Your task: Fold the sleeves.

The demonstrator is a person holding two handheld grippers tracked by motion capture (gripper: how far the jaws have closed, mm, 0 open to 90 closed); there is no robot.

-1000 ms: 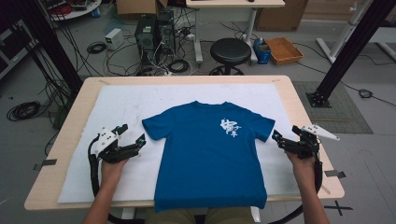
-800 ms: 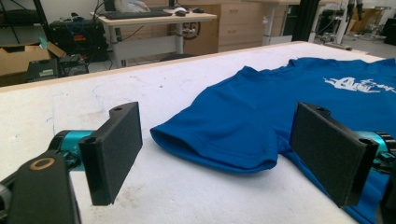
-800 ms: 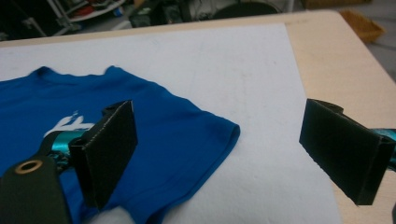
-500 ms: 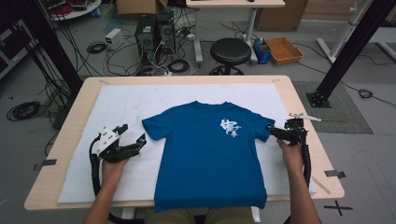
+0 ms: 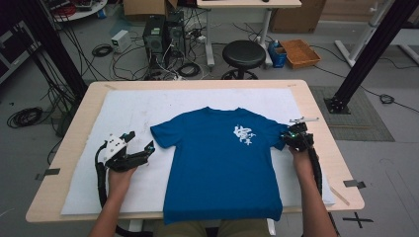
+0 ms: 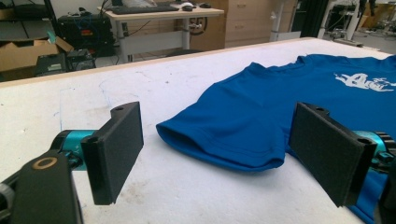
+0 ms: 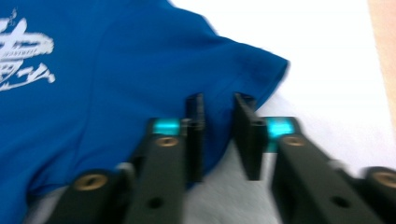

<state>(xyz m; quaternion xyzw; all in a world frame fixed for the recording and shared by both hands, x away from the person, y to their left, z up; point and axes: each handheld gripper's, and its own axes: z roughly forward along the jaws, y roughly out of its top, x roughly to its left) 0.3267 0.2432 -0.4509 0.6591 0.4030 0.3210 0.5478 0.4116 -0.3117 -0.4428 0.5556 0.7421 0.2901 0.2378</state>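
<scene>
Here a blue T-shirt (image 5: 222,163) lies flat and face up on a white sheet (image 5: 128,108) that covers most of a pale wooden table (image 5: 326,148), its collar toward the far edge and its hem hanging a little over the near edge by the person's lap. A white printed design (image 5: 244,133) sits on the chest, toward the person's right. The left gripper (image 5: 141,148), held in the left hand (image 5: 121,170), rests on the sheet just beside the shirt's left sleeve (image 5: 160,136), pointing at it; in the left gripper view its two black pads (image 6: 116,149) stand wide apart with the sleeve's hemmed opening lying on the sheet between and beyond them, apart from both. The right gripper (image 5: 289,138), held in the right hand (image 5: 299,155), is at the shirt's right sleeve (image 5: 276,131). In the right gripper view its jaws are drawn close together with a narrow gap left, and the edge of the sleeve runs into that gap; the picture is blurred, so I cannot tell whether the pads actually pinch the cloth. Beyond the table stand a black round stool (image 5: 243,54), computer towers (image 5: 160,32) amid loose cables on the floor, and a shallow brown box (image 5: 300,53). Black frame posts (image 5: 365,54) rise at both sides.
</scene>
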